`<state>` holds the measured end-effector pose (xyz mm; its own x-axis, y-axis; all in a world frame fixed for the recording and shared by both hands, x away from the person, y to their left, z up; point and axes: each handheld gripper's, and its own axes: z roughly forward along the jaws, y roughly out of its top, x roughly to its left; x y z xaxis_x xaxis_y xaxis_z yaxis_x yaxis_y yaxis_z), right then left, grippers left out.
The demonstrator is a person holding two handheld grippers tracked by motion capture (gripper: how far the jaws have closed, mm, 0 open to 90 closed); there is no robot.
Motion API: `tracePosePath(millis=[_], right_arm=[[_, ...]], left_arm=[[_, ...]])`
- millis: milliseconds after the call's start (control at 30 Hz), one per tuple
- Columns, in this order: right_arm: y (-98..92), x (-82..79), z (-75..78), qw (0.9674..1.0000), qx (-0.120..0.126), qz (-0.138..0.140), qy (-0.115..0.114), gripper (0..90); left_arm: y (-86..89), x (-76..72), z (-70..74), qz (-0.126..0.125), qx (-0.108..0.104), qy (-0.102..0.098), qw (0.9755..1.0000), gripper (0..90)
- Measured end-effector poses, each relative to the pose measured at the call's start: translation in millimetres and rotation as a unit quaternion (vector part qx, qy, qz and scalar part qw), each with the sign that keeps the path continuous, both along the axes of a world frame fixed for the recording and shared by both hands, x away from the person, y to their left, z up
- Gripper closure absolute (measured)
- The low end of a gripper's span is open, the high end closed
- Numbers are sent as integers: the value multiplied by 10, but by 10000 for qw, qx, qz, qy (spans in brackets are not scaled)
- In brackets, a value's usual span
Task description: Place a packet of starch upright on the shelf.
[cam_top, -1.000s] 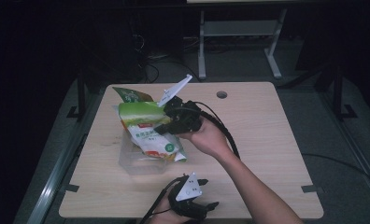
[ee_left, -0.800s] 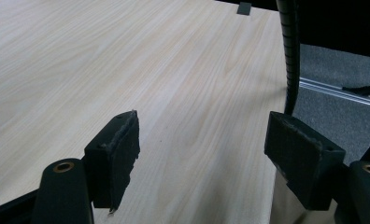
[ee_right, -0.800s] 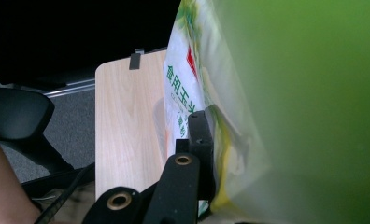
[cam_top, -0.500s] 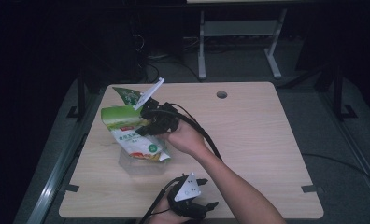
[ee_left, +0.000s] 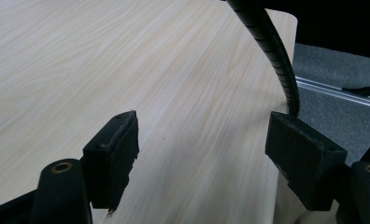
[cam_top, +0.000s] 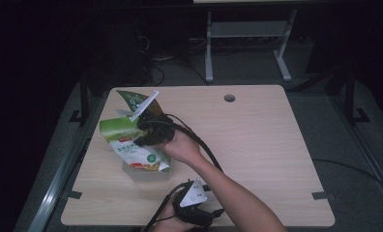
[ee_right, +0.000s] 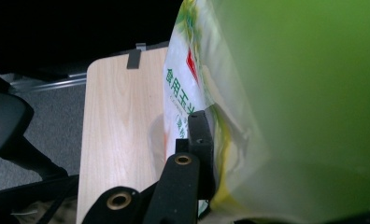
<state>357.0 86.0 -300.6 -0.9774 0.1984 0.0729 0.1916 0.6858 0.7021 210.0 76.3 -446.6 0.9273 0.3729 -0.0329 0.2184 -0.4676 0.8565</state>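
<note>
Green-and-white film made up the pouch [cam_top: 131, 145], a soft printed bag that you held over the left part of the wooden table [cam_top: 257, 145], its lower end at a clear container [cam_top: 139, 173] standing just beneath it. Your right gripper [cam_top: 148, 130] was clamped on the pouch; in the right gripper view one black jaw pressed flat against the printed face [ee_right: 188, 93], while the other jaw lay hidden behind the film. Such a bag was probably light and limp, likely to fold or swing below the grip, and its glossy skin could slip between smooth pads; a hold near the sealed upper edge or on a flat, doubled part of the film would have served you better than a pinch on the slack belly. Your left gripper [cam_top: 195, 205] rested at the near edge of the table, well apart from the pouch, its jaws standing wide with bare wood between them, as the left gripper view showed. A second green packet [cam_top: 131, 99] lay behind the first, half covered by the grey plate. Whether the pouch was open, how full it was, and whether it touched the container could not be made out.
</note>
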Motion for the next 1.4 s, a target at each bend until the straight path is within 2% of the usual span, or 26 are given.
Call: tracePosePath(millis=[100, 200, 333, 400, 667, 700, 767, 867, 900, 933, 1033, 1200, 1333, 1400], right_arm=[[10, 10, -40, 10000, 56, 3, 55, 898], [22, 17, -87, 9999, 46, -17, 109, 897], [42, 6, -156, 10000, 37, 10, 68, 897], [58, 1, -195, 10000, 52, 38, 72, 897], [53, 1, -249, 10000, 43, -1, 59, 893], [55, 0, -265, 9999, 11, 6, 111, 892], [70, -10, -319, 9999, -87, 2, 116, 881], [72, -8, -338, 9997, -67, -7, 246, 846], [61, 7, -315, 9997, -25, 8, 243, 784], [53, 20, -298, 9995, -19, 14, 303, 775], [22, 31, -237, 9995, -195, -20, 251, 792], [28, -12, -226, 9979, -627, 44, 135, 835], [-19, 5, -319, 9966, -784, 20, 264, 887], [-75, 35, -366, 9965, -706, -9, 440, 891]], left_arm=[[25, 29, -7, 24, 43, 16, 10000, 254], [35, 45, -15, 95, -19, 74, 9999, 254], [33, 24, -20, 186, -103, 233, 9995, 254], [44, 56, -13, 99, -5, 33, 9999, 254], [30, 41, -21, 80, 22, 38, 10000, 255], [30, 44, -24, 66, 19, -29, 10000, 254], [30, 38, -23, 83, 15, -9, 10000, 255], [31, 40, -21, 58, 29, -23, 10000, 255], [27, 29, -24, 79, 8, 39, 10000, 255], [24, 27, -25, 76, 5, 28, 10000, 255], [19, 20, -28, 47, 30, 42, 10000, 255], [22, 19, -28, 55, 43, 35, 10000, 255], [23, 26, -29, 46, 38, -14, 10000, 256], [22, 23, -29, 42, 49, -3, 10000, 256]])
